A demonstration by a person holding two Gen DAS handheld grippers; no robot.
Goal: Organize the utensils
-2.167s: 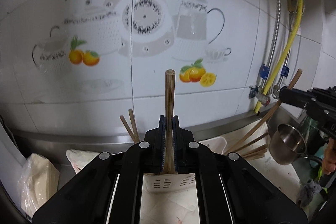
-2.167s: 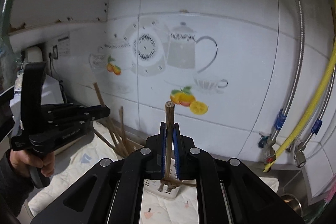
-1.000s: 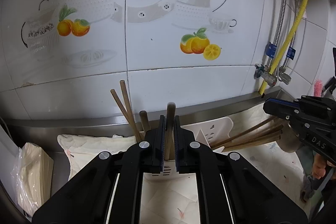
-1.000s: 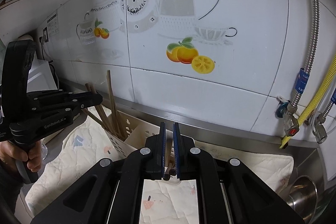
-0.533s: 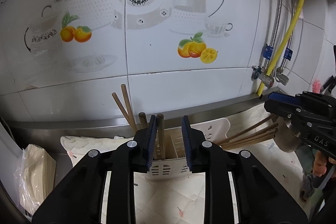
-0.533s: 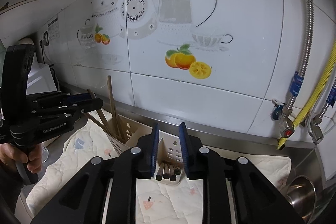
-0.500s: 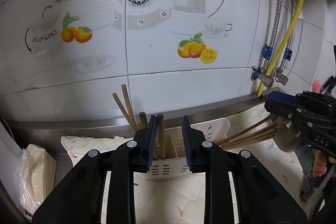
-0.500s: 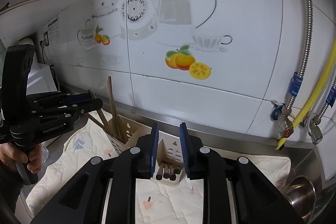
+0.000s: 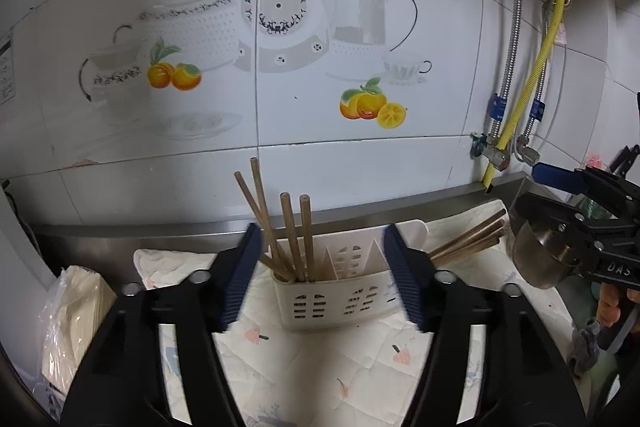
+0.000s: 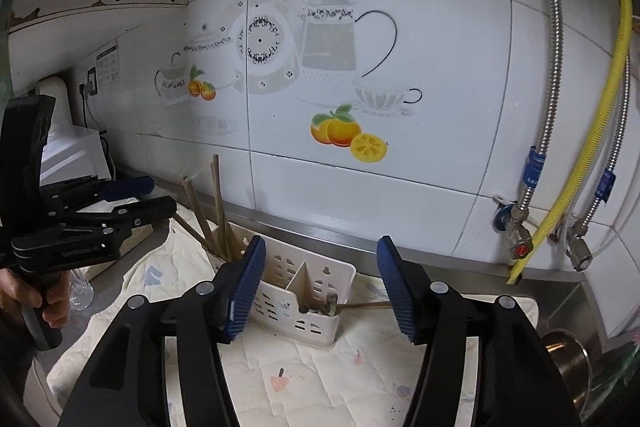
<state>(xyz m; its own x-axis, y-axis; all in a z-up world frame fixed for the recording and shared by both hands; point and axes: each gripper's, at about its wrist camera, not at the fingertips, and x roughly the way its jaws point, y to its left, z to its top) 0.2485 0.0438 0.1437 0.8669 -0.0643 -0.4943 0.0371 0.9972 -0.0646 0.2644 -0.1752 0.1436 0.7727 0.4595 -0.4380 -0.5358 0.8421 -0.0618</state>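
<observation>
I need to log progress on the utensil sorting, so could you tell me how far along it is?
Done: four chopsticks stand in one end compartment of the white holder, and several more sit in the other end. In hand: nothing; the left gripper and right gripper are both open and empty. Left: a bundle of loose chopsticks lies on the cloth beside the holder.

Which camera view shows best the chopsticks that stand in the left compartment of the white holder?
The left wrist view: four chopsticks stand in plain sight in the white holder, between the open left tongs. In the right wrist view they lean at the holder's far end, smaller, their lower parts hidden behind a blue pad of the right tongs.
</observation>
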